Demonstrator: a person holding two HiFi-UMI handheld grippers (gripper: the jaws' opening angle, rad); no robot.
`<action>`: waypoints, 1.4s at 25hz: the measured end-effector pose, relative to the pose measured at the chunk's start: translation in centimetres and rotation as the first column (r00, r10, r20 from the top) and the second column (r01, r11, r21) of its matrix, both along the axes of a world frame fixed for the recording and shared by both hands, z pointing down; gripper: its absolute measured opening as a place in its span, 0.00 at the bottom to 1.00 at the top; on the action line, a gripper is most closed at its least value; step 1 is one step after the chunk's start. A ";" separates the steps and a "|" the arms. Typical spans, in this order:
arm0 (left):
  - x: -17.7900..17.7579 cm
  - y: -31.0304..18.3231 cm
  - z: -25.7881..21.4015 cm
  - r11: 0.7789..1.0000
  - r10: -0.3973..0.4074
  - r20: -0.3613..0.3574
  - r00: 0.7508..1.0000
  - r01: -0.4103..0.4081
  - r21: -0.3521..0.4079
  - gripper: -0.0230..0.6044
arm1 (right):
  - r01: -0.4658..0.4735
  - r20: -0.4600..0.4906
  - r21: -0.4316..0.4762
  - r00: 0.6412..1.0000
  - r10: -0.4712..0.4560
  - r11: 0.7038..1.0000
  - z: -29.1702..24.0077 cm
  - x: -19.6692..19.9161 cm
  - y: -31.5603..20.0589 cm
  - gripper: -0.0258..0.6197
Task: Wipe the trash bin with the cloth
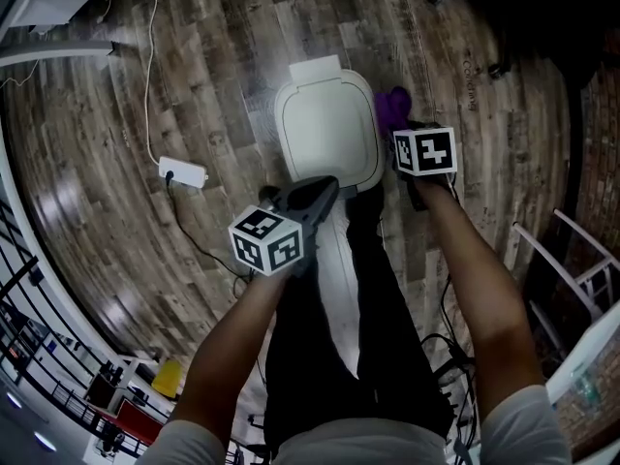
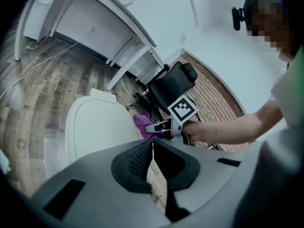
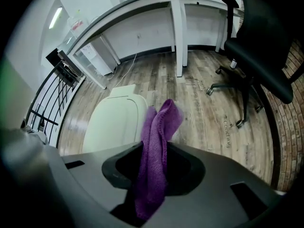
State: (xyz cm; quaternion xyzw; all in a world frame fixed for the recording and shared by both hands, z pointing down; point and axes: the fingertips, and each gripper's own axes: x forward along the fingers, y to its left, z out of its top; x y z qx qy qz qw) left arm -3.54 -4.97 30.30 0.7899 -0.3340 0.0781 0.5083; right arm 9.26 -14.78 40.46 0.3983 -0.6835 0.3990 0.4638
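Note:
A white trash bin (image 1: 327, 132) with a closed lid stands on the wood floor in front of me; it also shows as the bin (image 2: 97, 129) and the bin (image 3: 114, 122). My right gripper (image 1: 399, 129) is shut on a purple cloth (image 3: 156, 146), held just right of the bin's lid; the cloth (image 1: 391, 108) pokes out beyond the marker cube. The cloth (image 2: 142, 125) shows in the left gripper view too. My left gripper (image 1: 315, 194) hangs at the bin's near edge, jaws shut with nothing between them.
A white power strip (image 1: 182, 172) with a cable lies on the floor left of the bin. A black office chair (image 3: 259, 51) and a white desk (image 3: 142, 13) stand beyond. A metal railing (image 1: 39, 356) runs at lower left.

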 end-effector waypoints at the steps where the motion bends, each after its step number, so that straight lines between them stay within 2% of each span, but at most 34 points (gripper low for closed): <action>1: 0.4 -0.1 -0.1 1.000 -0.007 -0.001 1.000 0.007 0.003 0.05 | 0.000 -0.006 0.001 1.000 0.000 1.000 -0.1 0.8 -0.1 0.21; 7: 2.5 -0.3 -0.7 0.997 -0.080 -0.004 0.997 0.080 0.022 0.05 | 0.029 -0.022 0.017 0.999 -0.029 0.999 -0.9 4.3 -0.7 0.21; 12: 1.1 0.3 -1.0 0.989 -0.148 0.015 0.989 0.148 0.017 0.05 | 0.093 0.010 0.061 0.996 -0.094 0.994 -2.1 3.0 -1.4 0.21; 18: -1.5 2.7 0.1 0.989 -0.147 0.053 0.988 0.148 -0.008 0.05 | 0.104 0.111 0.105 0.987 -0.115 0.989 -3.1 -1.6 0.8 0.21; 24: -4.5 5.2 0.6 0.988 -0.149 0.070 0.986 0.151 -0.027 0.05 | 0.185 0.158 0.143 0.965 -0.207 0.972 -4.0 -8.3 5.0 0.21; 30: -6.8 5.9 0.2 0.981 -0.189 0.067 0.980 0.191 -0.024 0.05 | 0.273 0.222 0.133 0.929 -0.297 0.953 -4.6 -14.7 8.6 0.21; 35: -9.2 6.7 0.5 0.970 -0.237 0.077 0.968 0.240 -0.036 0.05 | 0.401 0.254 0.121 0.872 -0.418 0.908 -4.1 -19.2 12.9 0.21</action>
